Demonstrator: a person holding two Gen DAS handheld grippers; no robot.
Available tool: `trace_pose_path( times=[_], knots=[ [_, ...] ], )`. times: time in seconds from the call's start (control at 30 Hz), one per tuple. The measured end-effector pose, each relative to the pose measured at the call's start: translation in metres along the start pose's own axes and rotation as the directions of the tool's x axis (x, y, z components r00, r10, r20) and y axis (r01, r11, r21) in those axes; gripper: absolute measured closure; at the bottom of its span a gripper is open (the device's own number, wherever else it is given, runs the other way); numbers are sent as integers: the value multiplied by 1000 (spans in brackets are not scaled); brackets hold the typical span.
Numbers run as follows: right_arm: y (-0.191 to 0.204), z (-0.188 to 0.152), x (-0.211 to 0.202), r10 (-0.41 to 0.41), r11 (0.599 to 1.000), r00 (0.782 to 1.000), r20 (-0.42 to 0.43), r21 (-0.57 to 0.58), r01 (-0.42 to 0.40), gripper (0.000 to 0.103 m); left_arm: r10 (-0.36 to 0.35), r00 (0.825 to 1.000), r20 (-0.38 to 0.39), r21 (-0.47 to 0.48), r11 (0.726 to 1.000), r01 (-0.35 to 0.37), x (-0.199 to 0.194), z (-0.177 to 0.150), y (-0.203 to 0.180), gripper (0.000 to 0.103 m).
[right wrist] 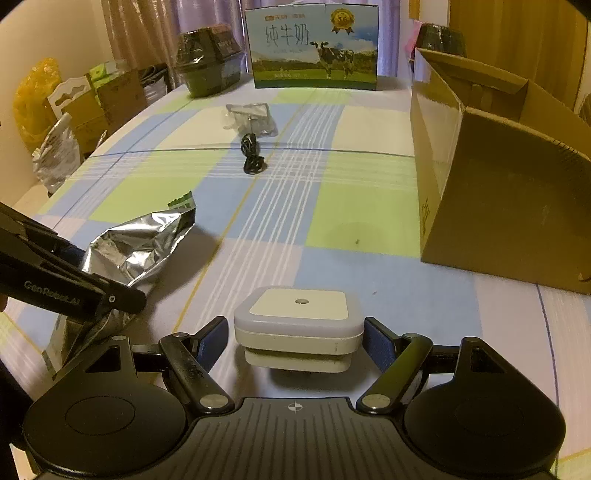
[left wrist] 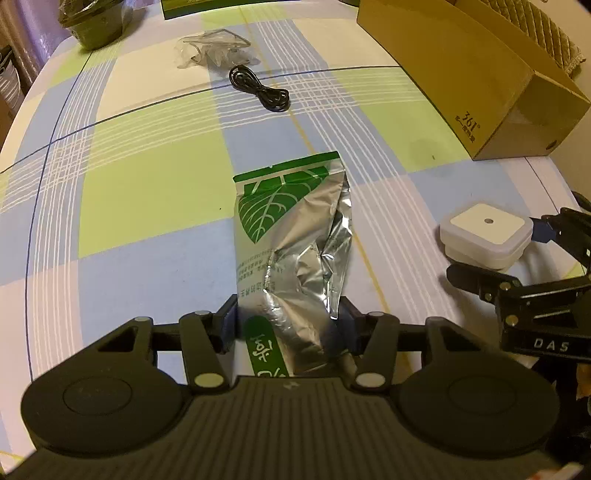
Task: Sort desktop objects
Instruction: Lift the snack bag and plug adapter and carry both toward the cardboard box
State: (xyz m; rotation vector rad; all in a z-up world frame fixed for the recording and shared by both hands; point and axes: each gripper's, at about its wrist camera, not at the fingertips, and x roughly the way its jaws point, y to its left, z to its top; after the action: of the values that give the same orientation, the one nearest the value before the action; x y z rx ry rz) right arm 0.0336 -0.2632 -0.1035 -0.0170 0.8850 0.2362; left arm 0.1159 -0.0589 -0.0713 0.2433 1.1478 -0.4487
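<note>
Table under a blue, green and white checked cloth (right wrist: pixel 362 206), purple curtains (right wrist: pixel 147 29) behind, cream wall (right wrist: pixel 48 33) at left, cardboard boxes (right wrist: pixel 107 99) stacked beside it, warm dim light

left gripper (left wrist: pixel 290 325) apparently pinching foil pouch (left wrist: pixel 295 236), checked tablecloth (left wrist: pixel 147 184)

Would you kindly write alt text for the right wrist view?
The right gripper brackets a white square night light on a checked tablecloth, jaws open with gaps either side. At left, the left gripper holds a crumpled foil pouch; an open cardboard box stands at right.
</note>
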Motion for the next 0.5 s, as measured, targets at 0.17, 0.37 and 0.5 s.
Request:
trace_pose_path(
  times=[0.17, 0.37, 0.5],
  knots=[
    [-3, 0, -1, -1, 1000, 1000, 6, 16, 1, 27, 14, 1000, -17, 22, 1000, -13, 3, 3, -3, 44],
    [-6, -1, 0, -5, 1000, 1000, 9, 26, 5, 27, 46, 998, -37, 56, 997, -44, 11, 4, -10, 32],
    [-7, -1, 0, 5, 999, 1000, 7, 39, -5, 27, 34, 999, -39, 51, 998, -32, 11, 3, -9, 39]
  ],
)
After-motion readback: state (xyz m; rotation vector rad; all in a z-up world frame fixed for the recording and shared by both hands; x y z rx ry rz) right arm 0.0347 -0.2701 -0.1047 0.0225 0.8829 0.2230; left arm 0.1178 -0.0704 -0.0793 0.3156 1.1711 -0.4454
